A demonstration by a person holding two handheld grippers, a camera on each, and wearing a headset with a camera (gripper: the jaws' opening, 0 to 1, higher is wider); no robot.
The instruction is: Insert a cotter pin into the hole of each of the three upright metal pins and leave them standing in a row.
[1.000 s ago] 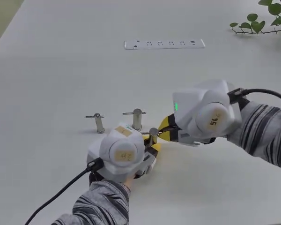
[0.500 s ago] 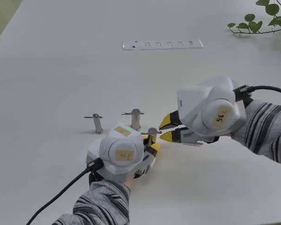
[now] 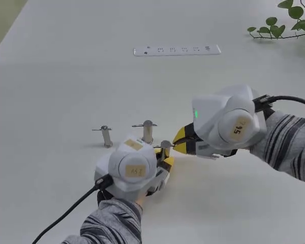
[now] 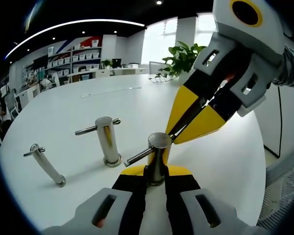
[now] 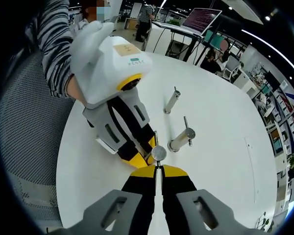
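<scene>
White surface [image 3: 51, 76] bore a power strip [image 3: 177, 50]; office shelves [image 4: 83, 49] beyond. Left hand-held gripper [image 4: 157, 173] clamped a metal pin [image 4: 158, 149]; right hand-held gripper [image 5: 158, 168] pinched its cotter pin [image 4: 137, 157].

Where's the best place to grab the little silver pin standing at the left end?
Grip the small upright silver metal pin low on its bare shaft, coming level from the near side. The thin cotter pin crosses its top sideways, so fingers should probably stay under it.
</scene>
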